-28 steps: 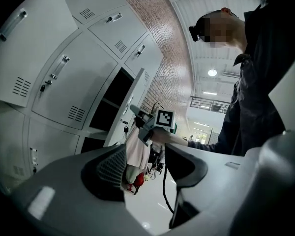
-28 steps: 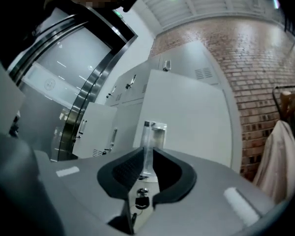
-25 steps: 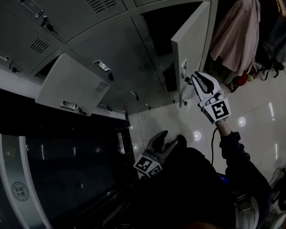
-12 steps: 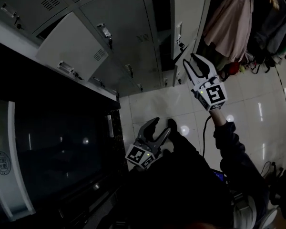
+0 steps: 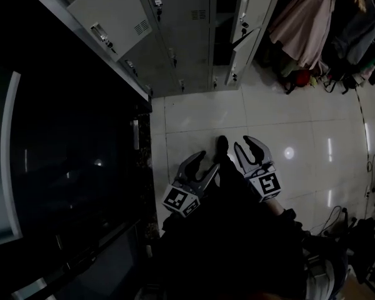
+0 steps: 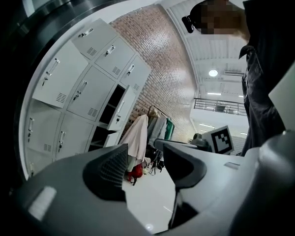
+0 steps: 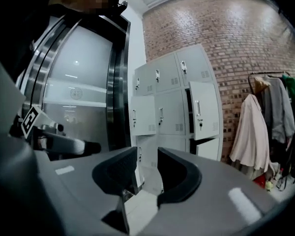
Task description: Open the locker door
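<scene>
In the head view I have the lockers [image 5: 187, 36] across the upper middle of the frame. They stand on the floor [image 5: 206, 114], which fills the centre and the right. One open locker door [image 5: 257, 5] stands out at the top, right of centre, and a second open door [image 5: 244, 58] is just below it. A third open door [image 5: 109, 14] sticks out in the upper left. The hanging coats [image 5: 303, 27] are in the upper right, just beside the lockers. The glass wall [image 5: 69, 155] takes the whole left side. In the right gripper view the coats are right of the lockers, the glass wall left of them.
</scene>
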The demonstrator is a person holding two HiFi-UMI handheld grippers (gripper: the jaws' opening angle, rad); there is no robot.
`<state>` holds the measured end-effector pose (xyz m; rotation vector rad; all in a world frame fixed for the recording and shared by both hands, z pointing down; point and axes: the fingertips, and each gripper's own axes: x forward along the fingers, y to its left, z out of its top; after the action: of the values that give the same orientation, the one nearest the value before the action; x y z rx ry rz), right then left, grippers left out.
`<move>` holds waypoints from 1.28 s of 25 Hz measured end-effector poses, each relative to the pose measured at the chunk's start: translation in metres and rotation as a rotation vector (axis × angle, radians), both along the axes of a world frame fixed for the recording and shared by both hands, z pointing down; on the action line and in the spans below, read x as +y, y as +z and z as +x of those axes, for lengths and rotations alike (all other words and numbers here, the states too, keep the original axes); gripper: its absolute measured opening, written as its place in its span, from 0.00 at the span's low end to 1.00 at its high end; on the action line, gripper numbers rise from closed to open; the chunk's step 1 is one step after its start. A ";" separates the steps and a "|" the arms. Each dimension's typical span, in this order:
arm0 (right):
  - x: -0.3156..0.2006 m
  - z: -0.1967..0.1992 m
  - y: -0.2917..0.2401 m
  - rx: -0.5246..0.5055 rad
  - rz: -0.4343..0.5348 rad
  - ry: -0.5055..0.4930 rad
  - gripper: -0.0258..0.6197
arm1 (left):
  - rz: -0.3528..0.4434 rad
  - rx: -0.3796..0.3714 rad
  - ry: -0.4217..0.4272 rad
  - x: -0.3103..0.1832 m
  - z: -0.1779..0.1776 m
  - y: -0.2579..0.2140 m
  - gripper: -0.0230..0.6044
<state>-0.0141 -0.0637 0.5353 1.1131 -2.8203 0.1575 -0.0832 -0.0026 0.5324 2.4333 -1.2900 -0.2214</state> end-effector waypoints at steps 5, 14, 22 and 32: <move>0.044 0.009 -0.004 0.030 0.011 -0.021 0.19 | 0.011 -0.008 0.041 0.023 0.019 -0.002 0.40; 0.049 0.052 -0.011 0.041 0.040 -0.016 0.09 | 0.025 -0.039 0.071 0.027 0.064 -0.007 0.40; 0.060 0.092 -0.031 -0.004 0.108 -0.042 0.04 | 0.108 -0.126 0.095 0.039 0.116 -0.020 0.37; 0.077 0.129 -0.029 -0.020 0.123 -0.098 0.04 | 0.180 -0.181 0.081 0.051 0.156 -0.027 0.25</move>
<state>0.1153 0.0137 0.5067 0.9984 -2.9297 -0.0127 0.0725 0.0481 0.5052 2.7056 -1.2918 -0.1013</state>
